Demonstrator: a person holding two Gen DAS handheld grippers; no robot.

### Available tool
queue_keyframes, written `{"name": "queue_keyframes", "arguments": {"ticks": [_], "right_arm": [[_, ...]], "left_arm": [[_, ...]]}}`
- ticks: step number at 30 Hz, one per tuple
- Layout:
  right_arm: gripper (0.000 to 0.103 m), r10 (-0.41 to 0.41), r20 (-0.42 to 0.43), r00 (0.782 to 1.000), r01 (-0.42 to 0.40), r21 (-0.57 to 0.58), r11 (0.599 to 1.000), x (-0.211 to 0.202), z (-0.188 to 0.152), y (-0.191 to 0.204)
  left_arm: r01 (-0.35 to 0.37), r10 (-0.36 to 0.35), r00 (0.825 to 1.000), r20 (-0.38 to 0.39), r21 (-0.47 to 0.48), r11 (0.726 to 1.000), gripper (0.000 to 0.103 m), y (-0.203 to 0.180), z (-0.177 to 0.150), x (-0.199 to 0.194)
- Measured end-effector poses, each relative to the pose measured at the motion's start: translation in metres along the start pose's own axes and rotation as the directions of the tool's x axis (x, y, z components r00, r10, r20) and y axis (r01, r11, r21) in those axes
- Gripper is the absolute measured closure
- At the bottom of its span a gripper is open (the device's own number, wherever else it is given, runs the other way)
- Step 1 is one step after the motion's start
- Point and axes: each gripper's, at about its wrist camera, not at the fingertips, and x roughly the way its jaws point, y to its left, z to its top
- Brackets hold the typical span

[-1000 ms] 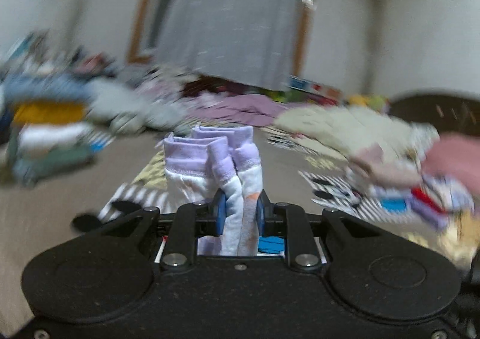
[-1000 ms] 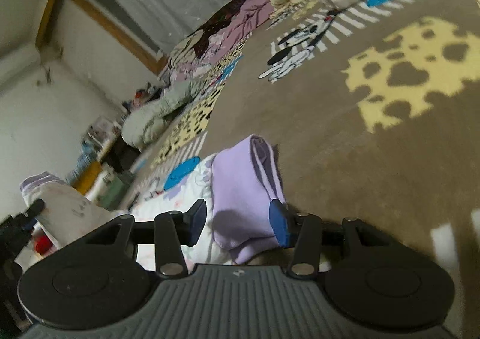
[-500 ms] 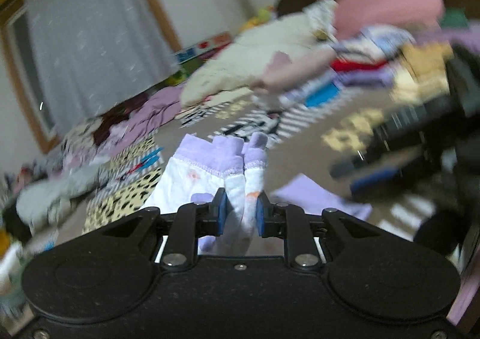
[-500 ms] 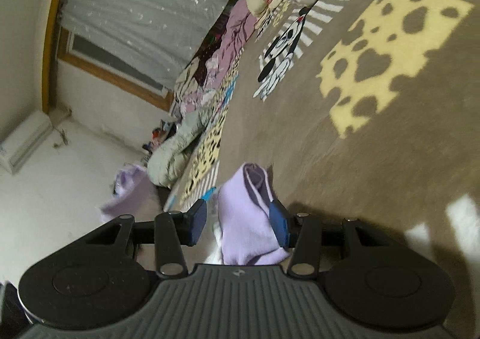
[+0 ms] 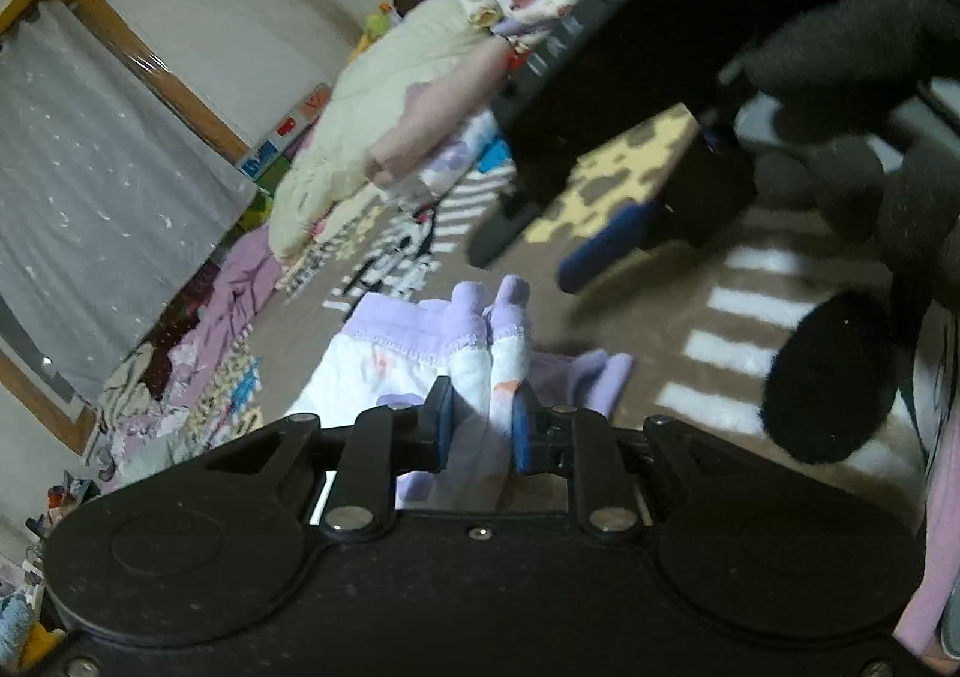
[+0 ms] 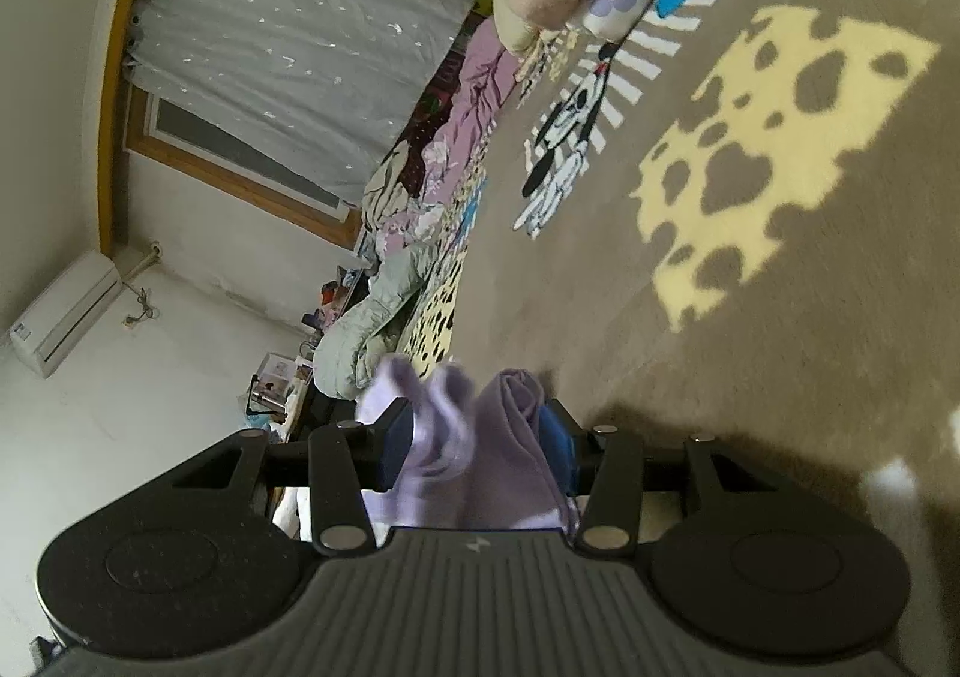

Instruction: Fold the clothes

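A white garment with lilac cuffs [image 5: 390, 365] is pinched at its bunched end in my left gripper [image 5: 480, 419], which is shut on it. Its lilac part [image 5: 594, 371] trails onto the brown carpet to the right. My right gripper [image 5: 546, 251] hovers just beyond it, held by a hand in a black glove [image 5: 870, 197]. In the right wrist view my right gripper [image 6: 477, 437] stands wide open with a lilac fold [image 6: 516, 437] lying between its fingers and two lilac cuffs [image 6: 420, 383] at its left finger.
The brown carpet [image 6: 780, 347] carries yellow and striped cartoon patterns. A cream blanket and mixed clothes pile [image 5: 390, 125] lies beyond the garment. More clothes [image 6: 372, 329] line the wall under a grey curtain [image 5: 90, 167].
My left gripper has swung right with the garment, bringing its cuffs up to the right gripper. The right gripper has tilted and keeps the same wide gap around the lilac fold.
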Motion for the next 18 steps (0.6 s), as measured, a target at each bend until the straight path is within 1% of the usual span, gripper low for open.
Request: {"name": "queue_keyframes", "arguments": {"ticks": [1,2,3,4,7,9,10,11,13,15,16,17,18], "right_arm": [[0.055,0.000,0.001,1.000,0.000,-0.013,1.000,0.000,0.000,0.002],[0.055,0.000,0.002,1.000,0.000,-0.026,1.000,0.001,0.000,0.004],[0.055,-0.001,0.003,1.000,0.001,-0.039,0.999,0.001,0.001,0.006],[0.055,-0.003,0.007,1.000,0.003,-0.062,0.998,0.001,0.000,0.009],[0.055,-0.005,0.024,1.000,0.009,-0.147,0.989,0.002,0.000,0.022],[0.055,-0.009,0.040,0.999,0.017,-0.213,0.977,0.002,0.000,0.033],[0.055,-0.011,0.049,0.999,0.022,-0.237,0.971,0.002,0.000,0.037],[0.055,-0.014,0.058,0.998,0.028,-0.259,0.966,0.002,0.000,0.041],[0.055,-0.019,0.077,0.997,0.042,-0.312,0.949,0.003,0.000,0.049],[0.055,-0.018,0.092,0.996,0.052,-0.380,0.924,0.003,-0.002,0.060],[0.055,-0.015,0.097,0.995,0.054,-0.415,0.908,0.003,-0.004,0.066],[0.055,-0.009,0.099,0.995,0.053,-0.454,0.889,0.004,-0.008,0.072],[0.055,-0.001,0.098,0.995,0.050,-0.501,0.864,0.006,-0.012,0.079]], "left_arm": [[0.016,-0.016,1.000,-0.006,-0.001,1.000,0.083,-0.001,0.000,0.002],[0.038,-0.038,0.999,-0.005,-0.007,0.999,0.071,-0.001,0.000,0.002],[0.060,-0.060,0.998,-0.005,-0.013,0.998,0.055,-0.002,0.000,0.002],[0.076,-0.076,0.997,-0.001,-0.016,0.997,0.035,-0.002,0.001,0.001],[0.098,-0.098,0.995,0.023,-0.018,0.995,0.035,0.000,0.002,-0.010],[0.107,-0.106,0.993,0.045,-0.019,0.994,0.037,0.008,0.001,-0.026],[0.117,-0.115,0.992,0.061,-0.033,0.993,0.039,0.016,0.000,-0.036],[0.119,-0.116,0.991,0.073,-0.049,0.992,0.045,0.025,-0.002,-0.047],[0.101,-0.092,0.992,0.091,-0.103,0.990,0.047,0.049,-0.006,-0.066],[0.065,-0.046,0.994,0.103,-0.189,0.980,0.052,0.080,-0.015,-0.084],[0.041,-0.017,0.995,0.101,-0.233,0.972,0.053,0.095,-0.020,-0.089],[0.011,0.013,0.996,0.087,-0.271,0.962,0.056,0.109,-0.026,-0.090],[-0.020,0.042,0.997,0.066,-0.304,0.953,0.059,0.123,-0.033,-0.088]]}}
